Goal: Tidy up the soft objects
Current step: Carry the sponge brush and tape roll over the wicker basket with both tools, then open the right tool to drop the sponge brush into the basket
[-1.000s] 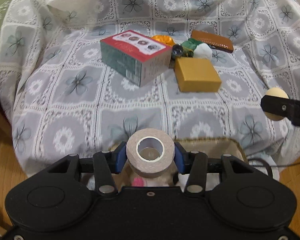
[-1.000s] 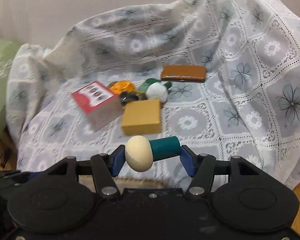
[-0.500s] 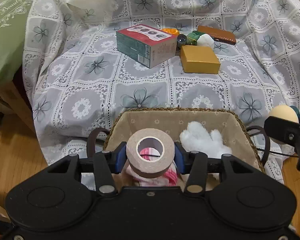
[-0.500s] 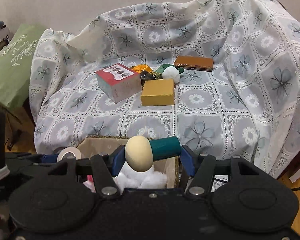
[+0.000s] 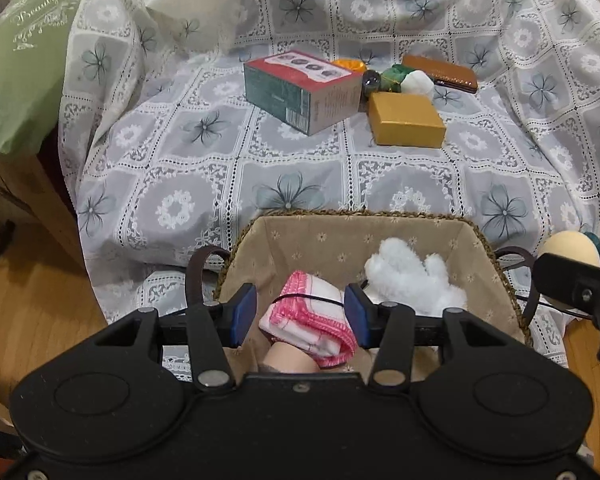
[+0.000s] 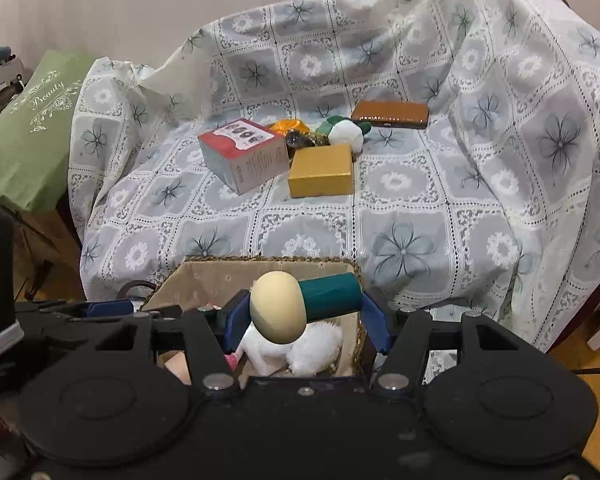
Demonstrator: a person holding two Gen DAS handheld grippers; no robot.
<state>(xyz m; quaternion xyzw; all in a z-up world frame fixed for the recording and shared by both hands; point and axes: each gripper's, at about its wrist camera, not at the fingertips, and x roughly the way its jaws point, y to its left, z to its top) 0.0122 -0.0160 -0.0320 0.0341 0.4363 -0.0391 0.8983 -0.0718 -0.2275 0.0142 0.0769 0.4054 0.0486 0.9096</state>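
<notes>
Caught the left gripper (image 5: pixel 300 312) right above the woven basket with the beige flowered lining (image 5: pixel 360 214), blue pads apart and released, gripping nothing. Saw a folded pink-and-white checked cloth (image 5: pixel 312 328) down inside the basket, directly under those pads, with a beige rounded thing (image 5: pixel 288 356) tucked against it; couldn't tell what, half hidden by the gripper body. Found a fluffy white plush toy (image 5: pixel 412 280) in the basket's right half, beside the cloth.

Over to the right gripper (image 6: pixel 306 316): clenched crosswise on a soft toy with a cream egg-shaped head and teal cylindrical handle (image 6: pixel 332 296), held above the basket's right side, over the plush.

Beyond the basket, on the grey-and-white floral lace cover (image 5: pixel 180 184), picked out a red-topped green carton (image 5: pixel 300 92), a mustard-yellow flat box (image 5: pixel 406 120) and a brown leather case (image 5: pixel 440 74), all well apart from the basket. Left of the basket, glimpsed a green embroidered cushion (image 5: pixel 20 60).
</notes>
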